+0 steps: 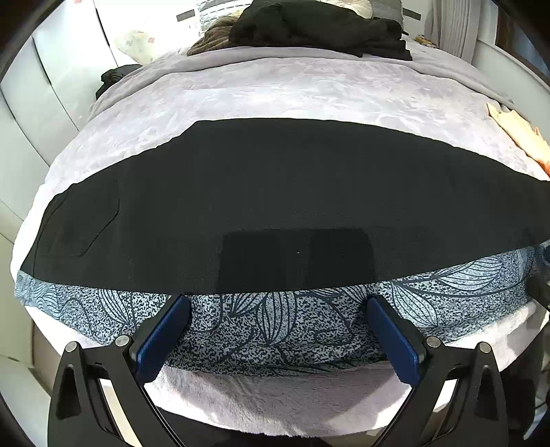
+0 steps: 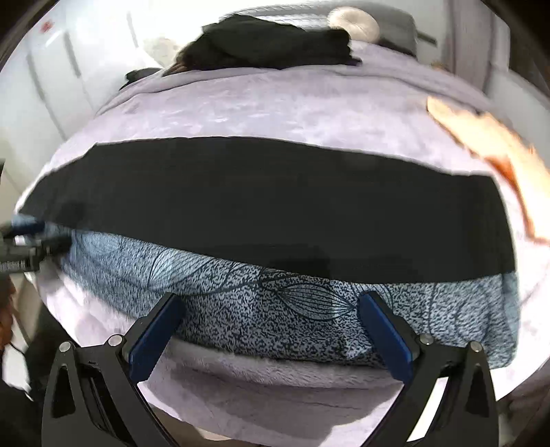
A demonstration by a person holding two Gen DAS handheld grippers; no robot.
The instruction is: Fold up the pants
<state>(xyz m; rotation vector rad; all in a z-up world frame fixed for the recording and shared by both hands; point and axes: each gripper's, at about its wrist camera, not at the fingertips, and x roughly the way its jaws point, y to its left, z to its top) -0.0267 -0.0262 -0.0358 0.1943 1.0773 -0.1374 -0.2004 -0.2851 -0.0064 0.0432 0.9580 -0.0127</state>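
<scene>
Just ahead of the left gripper, its 2 blue pads spread wide and holding nothing, the black pants lie flat and sideways across the lilac blanket, their near edge over a blue leaf-print cloth. The right gripper is spread just as wide and empty, with the same pants right beyond its tips. Far past both sits a dark clothes pile, and off to the right an orange cloth.
</scene>
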